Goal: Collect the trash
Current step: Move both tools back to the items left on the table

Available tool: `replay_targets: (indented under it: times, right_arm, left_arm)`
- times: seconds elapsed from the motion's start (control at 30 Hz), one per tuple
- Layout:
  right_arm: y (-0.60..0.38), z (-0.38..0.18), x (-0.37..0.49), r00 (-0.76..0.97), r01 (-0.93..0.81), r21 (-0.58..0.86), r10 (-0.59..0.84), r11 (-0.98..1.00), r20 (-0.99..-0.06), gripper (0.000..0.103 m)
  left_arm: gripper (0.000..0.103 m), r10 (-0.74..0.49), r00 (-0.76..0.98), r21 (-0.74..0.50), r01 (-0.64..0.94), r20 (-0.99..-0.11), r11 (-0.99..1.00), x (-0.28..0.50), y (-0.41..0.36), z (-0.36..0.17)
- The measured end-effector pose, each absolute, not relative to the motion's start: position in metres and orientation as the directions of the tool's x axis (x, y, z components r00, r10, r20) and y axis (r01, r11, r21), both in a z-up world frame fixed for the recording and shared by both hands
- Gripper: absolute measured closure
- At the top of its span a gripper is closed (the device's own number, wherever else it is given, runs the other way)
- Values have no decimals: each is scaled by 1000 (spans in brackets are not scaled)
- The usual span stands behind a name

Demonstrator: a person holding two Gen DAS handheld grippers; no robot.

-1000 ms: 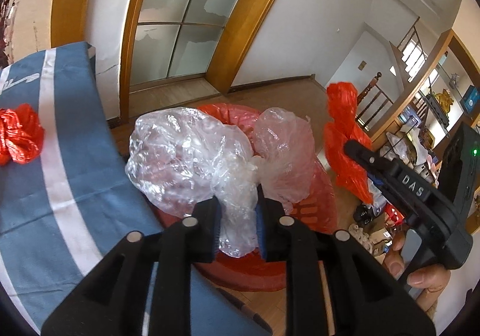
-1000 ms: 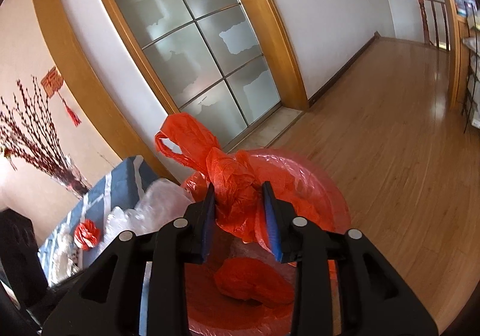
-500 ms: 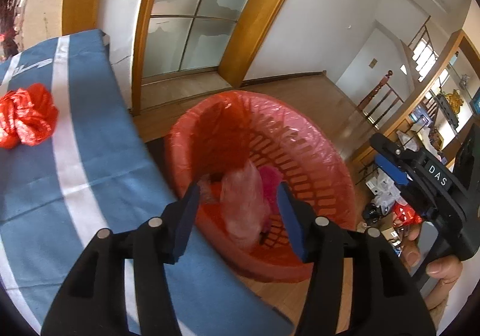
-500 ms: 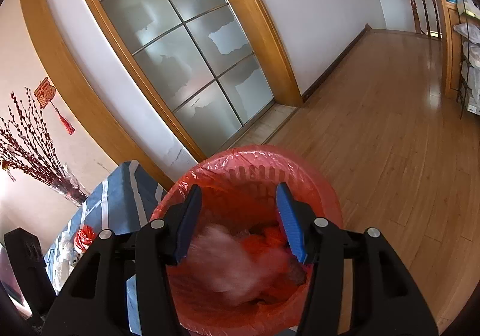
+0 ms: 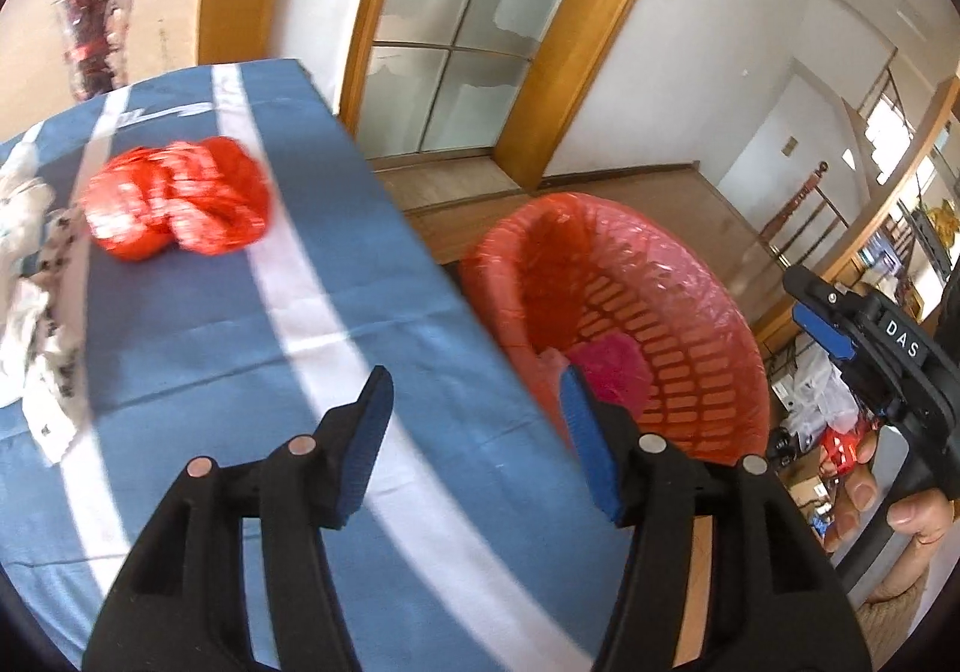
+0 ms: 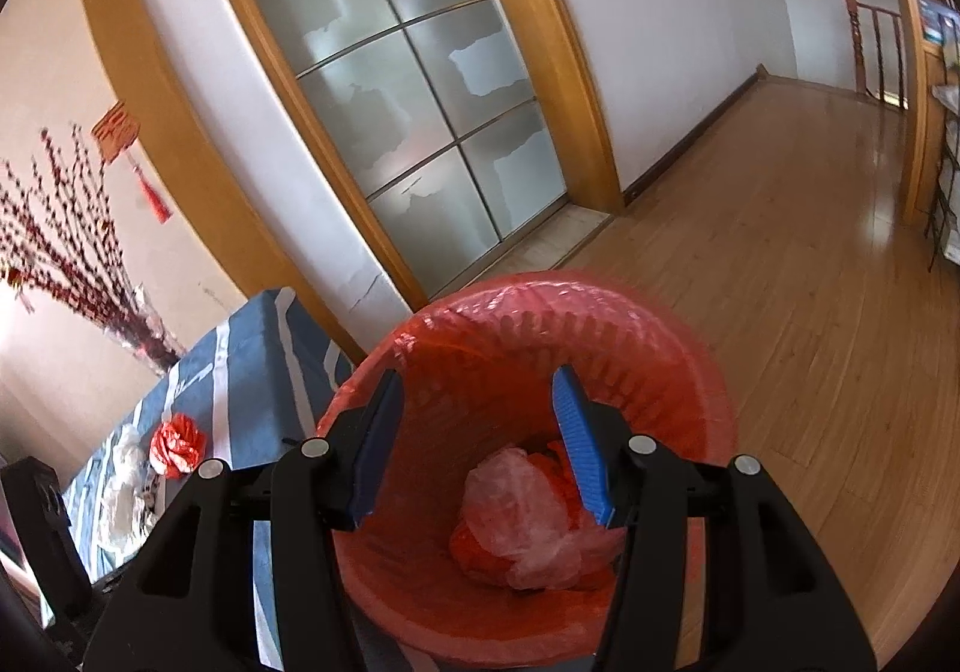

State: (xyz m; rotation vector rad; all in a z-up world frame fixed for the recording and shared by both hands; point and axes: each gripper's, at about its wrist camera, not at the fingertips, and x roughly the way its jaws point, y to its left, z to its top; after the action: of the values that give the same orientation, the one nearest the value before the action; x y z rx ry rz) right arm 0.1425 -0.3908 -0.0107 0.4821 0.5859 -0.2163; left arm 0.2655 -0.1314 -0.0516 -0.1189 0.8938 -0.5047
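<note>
- While both tools hung with nothing between their blue pads, the left gripper (image 5: 474, 390) stood spread wide above the edge of the blue table cover (image 5: 336, 312), one finger over the cloth and the other over the rim of the red basket (image 5: 708, 276).
- The right gripper (image 6: 474, 390) was likewise spread apart and empty, poised directly over the mouth of the red basket (image 6: 690, 366).
- Inside the basket, in the right wrist view, lay a clear crumpled plastic bag (image 6: 522, 516) resting on top of a red plastic bag (image 6: 474, 549), both at the bottom.
- From the left wrist view only a pink scrap of the basket's contents (image 5: 606, 366) showed behind the right-hand finger.
- On the table cover sat a crumpled red bag (image 5: 180, 204), well apart from the basket; the same red bag (image 6: 177, 441) appeared small in the right wrist view.
- White crumpled wrappings (image 5: 30, 306) lay at the left edge of the cloth, just beside the red bag.
- The right gripper (image 5: 834, 330) was also seen from the left wrist camera, held by a hand (image 5: 882, 498) beyond the basket.
- The basket stood on a wooden floor (image 6: 810, 252) against the table's side, with a frosted glass door (image 6: 408, 90) behind.
</note>
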Motion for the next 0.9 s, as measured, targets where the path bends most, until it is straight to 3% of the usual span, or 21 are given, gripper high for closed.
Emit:
replay_targets:
  times: [0.1, 0.2, 0.47, 0.9]
  right_arm:
    - [-378, -9, 145, 817, 312, 357, -57, 880, -573, 34]
    - [-366, -6, 148, 821, 293, 341, -52, 893, -569, 27]
    - [-330, -4, 161, 812, 223, 298, -8, 928, -583, 26]
    - [-251, -11, 190, 780, 59, 261, 119, 963, -615, 26]
  left_arm:
    - [41, -443, 542, -292, 345, -715, 892, 263, -113, -51]
    - [35, -417, 564, -278, 319, -713, 906, 261, -96, -50]
    - [30, -331, 616, -243, 225, -715, 944, 258, -31, -48]
    - [27, -81, 727, -155, -35, -682, 987, 276, 107, -31]
